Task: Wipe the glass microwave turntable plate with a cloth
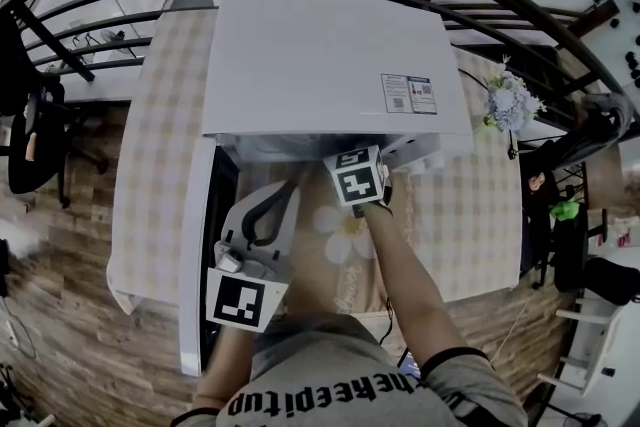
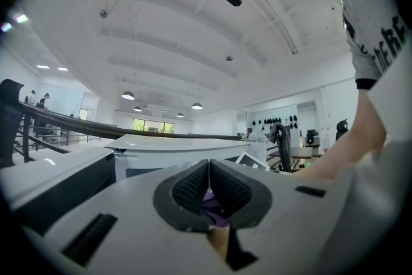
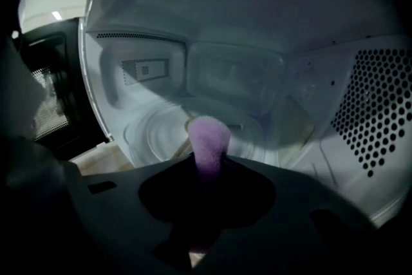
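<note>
While the person leaned over the table (image 1: 165, 145), the white microwave (image 1: 320, 55) sat at its 12 o'clock end with the door (image 1: 200, 245) swung open towards 7 o'clock. The right gripper (image 3: 207, 167) was pushed into the oven's mouth, its marker cube showing just outside the opening in the head view. Its jaws were clamped on a purple cloth (image 3: 209, 138), and a rounded tuft of it stuck out past the tips. The glass turntable plate (image 3: 154, 135) lay flat on the floor of the cavity, directly ahead of that tuft and spreading out towards 9 o'clock of it. I could not tell whether cloth and glass were touching. The perforated side wall (image 3: 380, 113) stood off at 3 o'clock in the right gripper view.

The left gripper (image 2: 209, 180) was held back close to the person's chest, at 6 o'clock of the open door, and pointed up towards the ceiling. Its ribbed pads (image 2: 190, 189) were pressed together at the tips. A scrap of something purple showed in the gap behind them, but I could not make out what it was. A bunch of pale flowers (image 1: 510, 100) stood at 3 o'clock of the microwave.
</note>
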The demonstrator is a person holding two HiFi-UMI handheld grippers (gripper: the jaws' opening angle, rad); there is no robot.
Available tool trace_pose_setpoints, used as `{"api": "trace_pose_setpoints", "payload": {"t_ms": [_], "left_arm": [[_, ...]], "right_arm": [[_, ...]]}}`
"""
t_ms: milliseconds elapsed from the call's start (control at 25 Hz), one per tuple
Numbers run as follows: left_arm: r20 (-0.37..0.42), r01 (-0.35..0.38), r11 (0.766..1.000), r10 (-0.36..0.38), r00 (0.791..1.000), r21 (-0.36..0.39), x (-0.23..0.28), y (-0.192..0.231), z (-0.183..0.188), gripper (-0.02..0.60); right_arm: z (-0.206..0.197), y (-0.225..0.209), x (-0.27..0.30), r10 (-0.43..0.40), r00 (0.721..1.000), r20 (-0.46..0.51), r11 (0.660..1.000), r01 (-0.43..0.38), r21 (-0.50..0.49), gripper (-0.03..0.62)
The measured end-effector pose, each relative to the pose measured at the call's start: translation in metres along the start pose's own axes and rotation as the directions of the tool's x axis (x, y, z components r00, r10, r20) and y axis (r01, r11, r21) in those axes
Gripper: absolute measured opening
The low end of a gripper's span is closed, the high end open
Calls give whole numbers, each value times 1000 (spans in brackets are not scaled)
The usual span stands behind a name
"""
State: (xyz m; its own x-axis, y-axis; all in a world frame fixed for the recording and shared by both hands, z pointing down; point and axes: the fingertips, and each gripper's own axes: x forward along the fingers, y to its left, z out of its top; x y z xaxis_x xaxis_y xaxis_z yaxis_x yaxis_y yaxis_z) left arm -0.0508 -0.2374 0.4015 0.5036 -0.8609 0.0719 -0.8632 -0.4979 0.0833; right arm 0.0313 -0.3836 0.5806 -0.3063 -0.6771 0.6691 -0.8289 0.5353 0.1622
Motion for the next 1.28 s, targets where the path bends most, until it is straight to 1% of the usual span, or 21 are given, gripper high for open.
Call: {"api": "trace_pose_setpoints", "payload": {"t_ms": [120,240,520,800,920,1000,1280], "left_arm": [[6,2,1000,-2,1000,5,1,0,0,11],[11,4,1000,-4,1000,5,2,-1,0,11],[9,-2,1000,2,1000,2,2,4,-2,11],[13,-7,1000,7,1000,3,2,7,-2,11],[15,-7,1000,7,1000,6,2,8,-2,11],[15,-7,1000,7,1000,6,3,8,-1,11],[18,-23,1000,23,1000,12,1,18,-2,11]], "right_arm": [[1,13,1,78,997,20,997,-78,0,87],[2,26,-1,123,992,35,992,-121,-45,89],[1,51,-1,205,978,35,973,-200,-114,89],[0,68,-4,246,969,32,960,-238,-148,89],[-1,70,-4,250,968,35,959,-242,-145,89],[-2,69,-5,246,968,37,963,-240,-125,89],[-8,59,-20,214,971,106,976,-216,4,92]]}}
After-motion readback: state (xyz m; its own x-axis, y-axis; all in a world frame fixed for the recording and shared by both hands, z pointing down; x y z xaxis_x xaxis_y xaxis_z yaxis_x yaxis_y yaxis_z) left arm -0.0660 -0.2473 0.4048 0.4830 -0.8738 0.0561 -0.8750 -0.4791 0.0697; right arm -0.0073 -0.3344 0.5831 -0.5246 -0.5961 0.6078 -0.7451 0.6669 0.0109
